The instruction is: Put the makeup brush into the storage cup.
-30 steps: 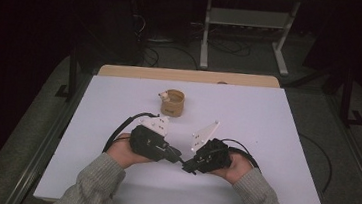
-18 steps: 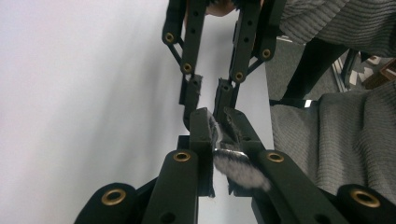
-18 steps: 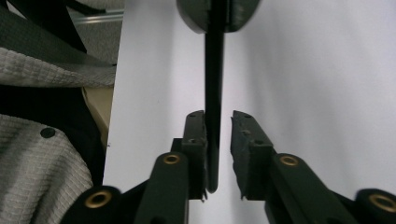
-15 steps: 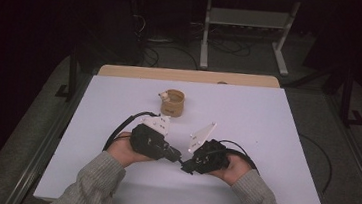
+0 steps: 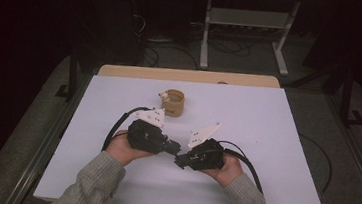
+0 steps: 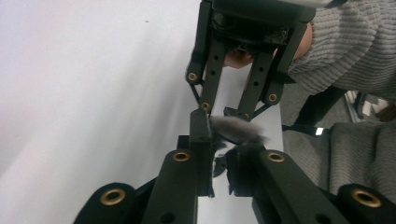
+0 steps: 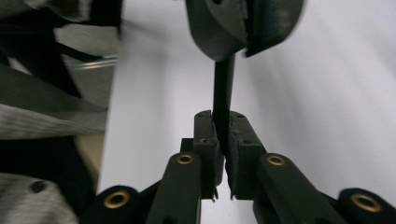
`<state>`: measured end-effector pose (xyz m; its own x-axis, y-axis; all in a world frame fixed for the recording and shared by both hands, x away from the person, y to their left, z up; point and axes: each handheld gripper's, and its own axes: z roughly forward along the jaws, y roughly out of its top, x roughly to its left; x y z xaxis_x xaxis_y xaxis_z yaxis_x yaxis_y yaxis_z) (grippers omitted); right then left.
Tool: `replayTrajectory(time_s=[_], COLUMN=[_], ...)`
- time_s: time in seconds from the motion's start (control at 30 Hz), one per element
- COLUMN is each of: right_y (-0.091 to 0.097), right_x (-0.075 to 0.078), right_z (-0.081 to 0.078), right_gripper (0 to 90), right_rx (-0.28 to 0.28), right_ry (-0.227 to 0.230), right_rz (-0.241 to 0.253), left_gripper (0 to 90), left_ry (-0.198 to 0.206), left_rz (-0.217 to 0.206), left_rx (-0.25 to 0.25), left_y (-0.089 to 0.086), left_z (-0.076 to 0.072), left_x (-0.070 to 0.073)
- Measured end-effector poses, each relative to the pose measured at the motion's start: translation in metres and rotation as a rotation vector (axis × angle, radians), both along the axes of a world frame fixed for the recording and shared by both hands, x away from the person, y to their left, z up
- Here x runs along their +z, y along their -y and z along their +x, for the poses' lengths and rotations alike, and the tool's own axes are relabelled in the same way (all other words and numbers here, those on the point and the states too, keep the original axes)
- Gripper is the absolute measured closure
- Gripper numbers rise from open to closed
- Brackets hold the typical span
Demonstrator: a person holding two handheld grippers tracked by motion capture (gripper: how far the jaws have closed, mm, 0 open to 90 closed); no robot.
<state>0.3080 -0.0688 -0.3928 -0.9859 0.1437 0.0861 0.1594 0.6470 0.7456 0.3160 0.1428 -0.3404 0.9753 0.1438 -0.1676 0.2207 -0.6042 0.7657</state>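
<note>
High view: your left gripper (image 5: 174, 146) and right gripper (image 5: 180, 160) meet tip to tip over the white table (image 5: 265, 140); a round tan cup (image 5: 173, 102) stands at 12 o'clock, apart.

Left gripper view: jaws closed.

Right gripper view: jaws closed, clamping a thin black strip (image 7: 223, 93) of the left gripper.

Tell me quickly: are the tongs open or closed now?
Left tongs: closed; whether they hold anything cannot be told.
Right tongs: closed on a thin dark strip.
</note>
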Motion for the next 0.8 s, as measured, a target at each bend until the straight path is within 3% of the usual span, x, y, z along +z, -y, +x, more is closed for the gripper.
replayTrajectory(time_s=[0.17, 0.23, 0.27, 0.43, 0.53, 0.67, 0.8], right_y=[-0.0022, -0.0031, -0.0035, -0.0048, -0.0008, 0.0002, -0.0030], right_x=[-0.0021, -0.0031, -0.0032, -0.0017, -0.0008, -0.0033, -0.0042], right_z=[0.0024, 0.0024, 0.0021, -0.0011, 0.0009, 0.0008, -0.0010], right_gripper=[67.7, 71.8, 79.3, 82.7, 82.8, 82.8, 82.7], right_rx=[-0.014, -0.013, -0.012, 0.004, -0.026, -0.039, -0.035], right_ry=[-0.010, -0.017, -0.013, 0.015, -0.040, -0.048, -0.040], right_rz=[-0.024, -0.035, -0.037, -0.042, 0.003, 0.015, 0.024], left_gripper=[82.9, 82.9, 82.9, 80.7, 70.9, 72.6, 80.3], left_ry=[0.003, 0.005, 0.006, 0.007, 0.011, 0.011, -0.004], left_rz=[0.022, 0.029, 0.034, 0.020, 0.013, 0.012, -0.001], left_rx=[-0.002, -0.003, -0.006, 0.016, 0.028, 0.036, 0.030], left_y=[0.0025, 0.0044, 0.0050, 0.0035, 0.0016, 0.0012, 0.0013], left_z=[-0.0015, -0.0023, -0.0023, -0.0010, -0.0010, -0.0010, 0.0004], left_x=[-0.0022, -0.0033, -0.0035, -0.0031, -0.0032, -0.0035, -0.0030])
